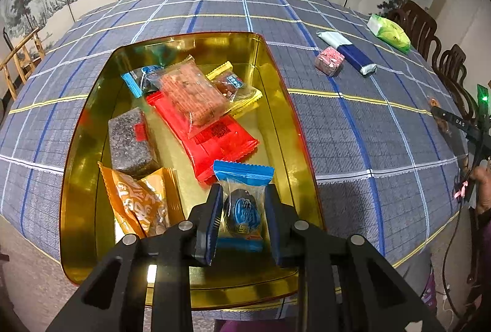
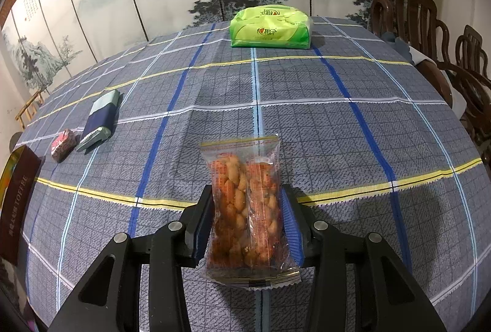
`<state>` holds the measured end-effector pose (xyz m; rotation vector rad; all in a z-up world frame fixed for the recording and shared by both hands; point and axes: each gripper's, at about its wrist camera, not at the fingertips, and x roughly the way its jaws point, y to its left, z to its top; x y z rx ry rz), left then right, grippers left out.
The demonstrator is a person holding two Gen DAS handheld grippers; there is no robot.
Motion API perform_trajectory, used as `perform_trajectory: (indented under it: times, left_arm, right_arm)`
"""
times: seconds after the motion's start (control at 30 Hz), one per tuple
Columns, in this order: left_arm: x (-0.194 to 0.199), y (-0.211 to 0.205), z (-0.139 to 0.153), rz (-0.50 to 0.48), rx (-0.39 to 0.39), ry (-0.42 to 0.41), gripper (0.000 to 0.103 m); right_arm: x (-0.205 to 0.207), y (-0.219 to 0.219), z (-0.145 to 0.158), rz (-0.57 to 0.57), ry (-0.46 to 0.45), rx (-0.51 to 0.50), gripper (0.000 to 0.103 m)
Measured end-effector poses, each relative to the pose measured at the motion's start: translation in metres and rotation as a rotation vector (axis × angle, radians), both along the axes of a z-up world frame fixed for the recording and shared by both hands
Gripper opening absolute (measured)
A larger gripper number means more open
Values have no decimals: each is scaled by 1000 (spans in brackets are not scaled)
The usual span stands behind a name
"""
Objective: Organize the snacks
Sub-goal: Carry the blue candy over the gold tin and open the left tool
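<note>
A gold-lined tin (image 1: 277,80) stands on the checked tablecloth and holds several snacks: a red packet (image 1: 221,138), a clear packet of reddish snack (image 1: 193,92), a dark block (image 1: 130,141) and an orange packet (image 1: 138,200). My left gripper (image 1: 244,189) hangs over the tin's near end, shut on a blue-edged packet with a dark round sweet (image 1: 244,209). In the right wrist view my right gripper (image 2: 247,189) is shut on a clear packet of orange-coated nuts (image 2: 245,209), held lengthwise just above the cloth.
On the cloth lie a pink wrapped sweet (image 2: 63,144), a navy and pale bar (image 2: 99,120) and a green tissue pack (image 2: 270,26). The tin's dark red outer wall (image 2: 15,203) shows at far left. Wooden chairs (image 2: 429,34) line the table's right side.
</note>
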<state>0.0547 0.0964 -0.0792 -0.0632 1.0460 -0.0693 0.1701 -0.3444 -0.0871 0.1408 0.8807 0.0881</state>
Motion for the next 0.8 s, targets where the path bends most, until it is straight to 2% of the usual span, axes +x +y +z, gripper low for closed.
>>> perform_trajectory:
  times: [0.53,0.7,0.8]
  left_arm:
    - [-3,-4,2,6,58,-26,24]
    - [-4,-4,5,12,93,-39,27]
    - [-6,-5,7,15,98,-51,33]
  right_arm:
    - [0,0,0,1,0,-4,44]
    - [0,0,0,1,1,-6,44]
    - [0,0,0,1,1,-8,44]
